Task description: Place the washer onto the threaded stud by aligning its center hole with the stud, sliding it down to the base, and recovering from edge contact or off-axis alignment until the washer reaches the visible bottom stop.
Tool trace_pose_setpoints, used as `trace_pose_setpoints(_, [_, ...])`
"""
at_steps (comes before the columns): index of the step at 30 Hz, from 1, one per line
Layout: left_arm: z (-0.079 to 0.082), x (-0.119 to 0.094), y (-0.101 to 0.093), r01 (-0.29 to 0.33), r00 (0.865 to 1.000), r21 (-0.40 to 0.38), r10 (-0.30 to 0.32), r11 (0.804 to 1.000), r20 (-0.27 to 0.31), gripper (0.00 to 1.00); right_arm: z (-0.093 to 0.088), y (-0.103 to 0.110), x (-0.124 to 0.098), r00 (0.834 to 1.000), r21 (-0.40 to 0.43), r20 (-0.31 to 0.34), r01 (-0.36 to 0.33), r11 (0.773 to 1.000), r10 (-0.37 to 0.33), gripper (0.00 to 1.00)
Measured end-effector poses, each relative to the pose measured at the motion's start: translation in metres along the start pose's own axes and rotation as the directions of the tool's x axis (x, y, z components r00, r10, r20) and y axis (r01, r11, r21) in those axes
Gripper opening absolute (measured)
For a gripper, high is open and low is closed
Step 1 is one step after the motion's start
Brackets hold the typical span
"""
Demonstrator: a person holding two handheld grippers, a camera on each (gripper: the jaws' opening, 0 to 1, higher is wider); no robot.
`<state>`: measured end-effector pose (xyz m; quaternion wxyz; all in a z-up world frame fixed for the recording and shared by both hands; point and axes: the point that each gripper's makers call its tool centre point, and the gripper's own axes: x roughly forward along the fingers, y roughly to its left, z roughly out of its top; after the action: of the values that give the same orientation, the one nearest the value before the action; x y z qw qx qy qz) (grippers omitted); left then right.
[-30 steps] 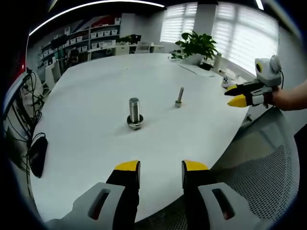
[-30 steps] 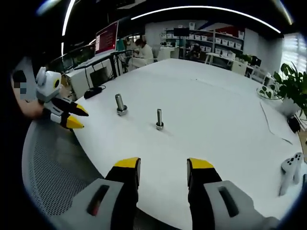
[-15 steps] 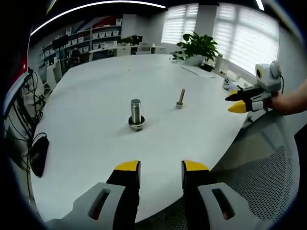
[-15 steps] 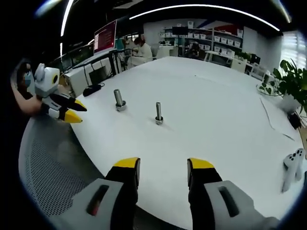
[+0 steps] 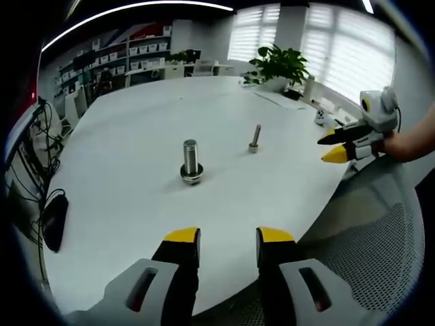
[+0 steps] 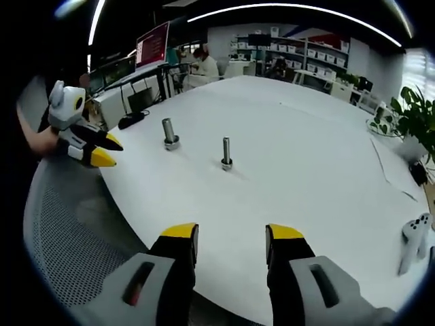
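On the white bench [image 5: 122,136] two threaded studs stand upright and well apart. The thick stud [image 5: 190,157] rises from a washer [image 5: 191,178] that already lies around its base, flat on the bench. The thin stud [image 5: 255,136] stands farther off and to the right, on its own small base. In the left gripper view the left tongs [image 5: 221,236] hang over the near bench edge, jaws apart and holding nothing. The right tongs [image 5: 333,145] show at the right edge of the bench, jaws parted and nothing between them. A potted plant [image 5: 279,64] sits at the far side, and a dark mouse [image 5: 53,221] lies at the left.

In the right gripper view the right tongs [image 6: 231,236] are apart too.
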<state>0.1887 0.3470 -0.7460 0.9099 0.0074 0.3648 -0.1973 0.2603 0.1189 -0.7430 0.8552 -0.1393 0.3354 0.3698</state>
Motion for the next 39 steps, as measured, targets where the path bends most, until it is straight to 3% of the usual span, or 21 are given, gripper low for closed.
trace_pose_setpoints(39, [-0.0022, 0.0013, 0.0005, -0.007, 1.0, -0.002, 0.007, 1.0, -0.009, 0.3, -0.0075, -0.001, 0.0015, 1.0, -0.003, -0.031, 0.005, 1.0, -0.005, 0.42])
